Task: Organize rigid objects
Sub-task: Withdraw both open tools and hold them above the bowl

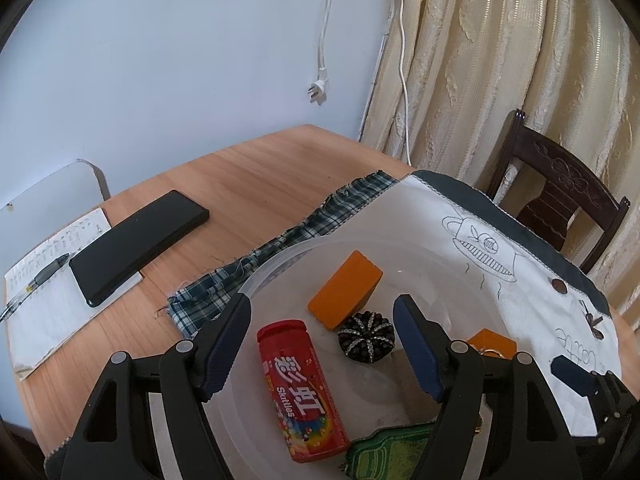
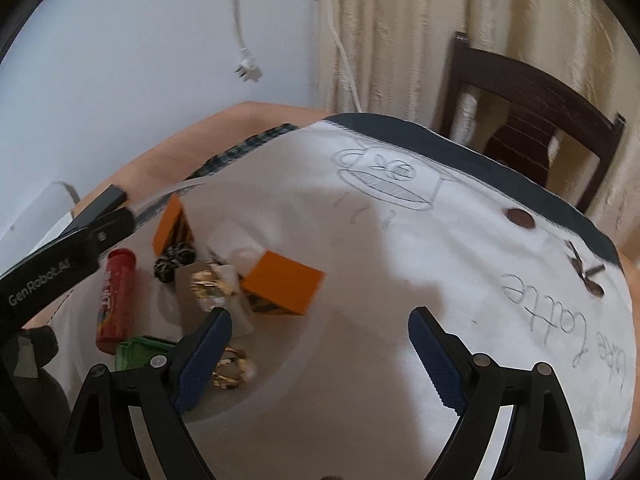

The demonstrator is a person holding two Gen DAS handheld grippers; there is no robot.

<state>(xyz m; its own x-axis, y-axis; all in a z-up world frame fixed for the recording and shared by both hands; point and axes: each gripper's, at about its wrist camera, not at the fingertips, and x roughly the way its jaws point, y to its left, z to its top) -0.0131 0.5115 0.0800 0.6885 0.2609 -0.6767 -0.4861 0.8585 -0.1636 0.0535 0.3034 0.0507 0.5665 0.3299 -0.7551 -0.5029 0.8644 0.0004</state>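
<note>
Left gripper (image 1: 320, 344) hangs nearest over the clear plastic tray (image 1: 256, 280), jaws spread wide, gripping nothing. Between its fingers, inside the tray: red Skittles tube (image 1: 302, 390) lying flat, black beaded ornament (image 1: 366, 340) touching an orange block (image 1: 346, 288); green pouch (image 1: 384, 456) at the near rim. Right gripper (image 2: 320, 356) also wide apart and empty, over the white cloth (image 2: 460, 260); second orange block (image 2: 282, 286) and gold rings (image 2: 230, 372) beside its left finger. Phone (image 1: 138, 246) on notebook (image 1: 52, 304) at the desk's (image 1: 256, 176) left edge.
</note>
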